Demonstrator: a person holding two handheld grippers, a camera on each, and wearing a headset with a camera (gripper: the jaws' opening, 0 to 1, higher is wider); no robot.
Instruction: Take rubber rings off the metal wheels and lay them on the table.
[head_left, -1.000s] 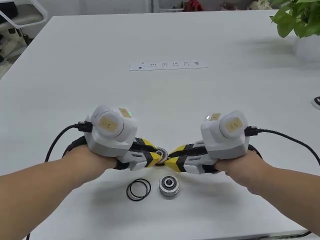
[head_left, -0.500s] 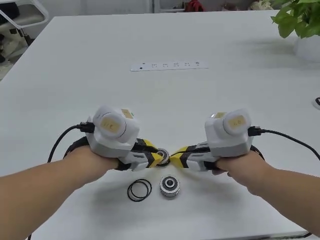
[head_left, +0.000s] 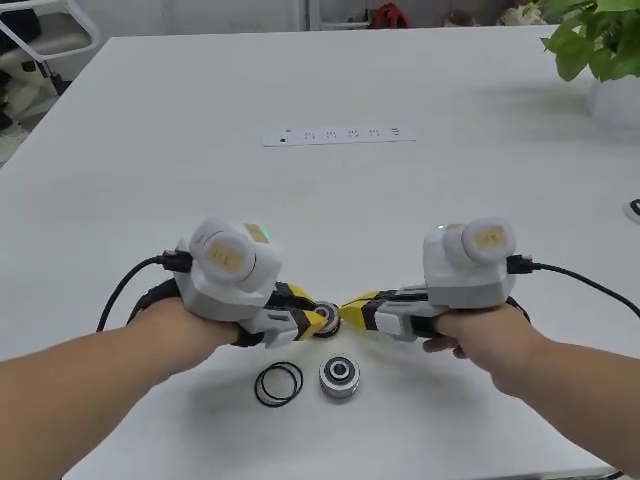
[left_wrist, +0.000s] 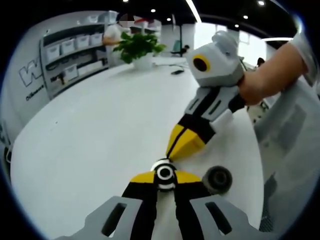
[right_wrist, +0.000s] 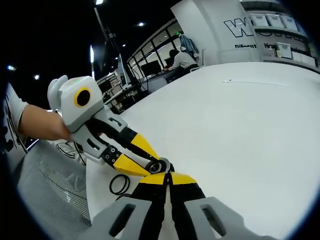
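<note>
1. Surroundings: we see a power strip (head_left: 340, 134) across the middle of the table (head_left: 450, 190), a potted plant (head_left: 592, 40) at its far right corner, and cables (head_left: 120, 292) trailing from both grippers.
2. Under the jaws lie black rubber rings (head_left: 278, 383) just beside a loose metal wheel (head_left: 339, 376); nothing covers them.
3. The left gripper (head_left: 312, 320) is clamped on a second metal wheel (left_wrist: 164, 173), held above the table.
4. The right gripper (head_left: 350, 312) has its jaws pressed together, tips against that wheel; we cannot tell whether a ring is pinched.
5. The wall letters (right_wrist: 240, 25) begin with "W"; the strip's markings are too small to read.
</note>
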